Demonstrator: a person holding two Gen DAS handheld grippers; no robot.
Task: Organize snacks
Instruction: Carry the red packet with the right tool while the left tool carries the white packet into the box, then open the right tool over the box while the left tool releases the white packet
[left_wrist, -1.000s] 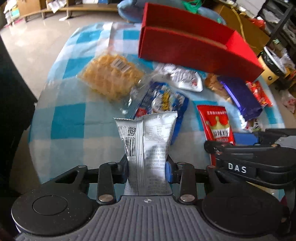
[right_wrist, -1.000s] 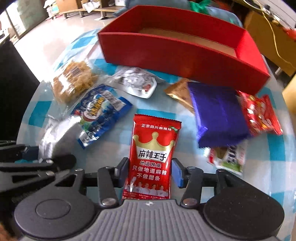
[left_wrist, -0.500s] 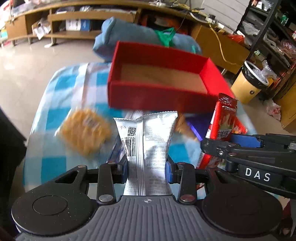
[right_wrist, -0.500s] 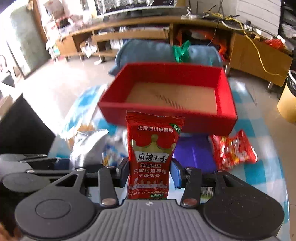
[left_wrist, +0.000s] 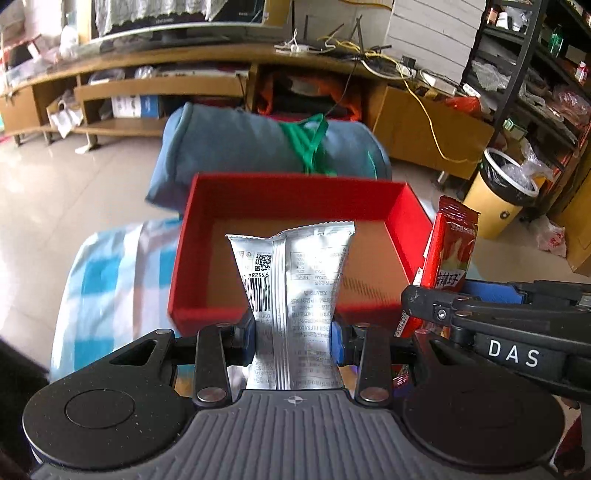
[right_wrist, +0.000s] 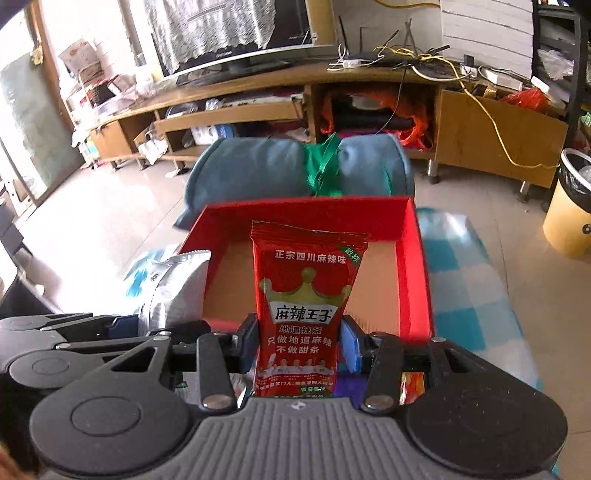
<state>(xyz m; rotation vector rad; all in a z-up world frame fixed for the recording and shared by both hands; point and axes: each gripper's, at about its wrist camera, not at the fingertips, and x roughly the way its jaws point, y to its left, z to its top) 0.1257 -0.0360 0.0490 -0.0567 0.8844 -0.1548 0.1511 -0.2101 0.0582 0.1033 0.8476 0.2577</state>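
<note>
The left hand-held gripper (left_wrist: 293, 338) is closed on a silver snack packet (left_wrist: 291, 291), which is pinched by its lower part between the two pads and stands upright. The printed back of the packet, with a barcode and a small square code, is turned to the camera. In the left wrist view this packet is seen in front of the red box (left_wrist: 192, 236), over its near wall and brown floor.

The right hand-held gripper (right_wrist: 299, 343) is closed on a red snack packet (right_wrist: 304, 306) with a gold crown and white characters. It is also held upright by its lower part, and it is seen in front of the same red box (right_wrist: 417, 266), near the middle of the open inside. No snack is seen lying on the visible part of the brown floor of the box.

The box rests on a counter covered with a blue and white checked cloth (left_wrist: 107, 273). Behind the far wall of the box a rolled blue bundle (left_wrist: 229, 144) tied with a green strap is seen. To the right of the box, further away, a yellow bin (left_wrist: 495, 192) stands on the floor.
</note>
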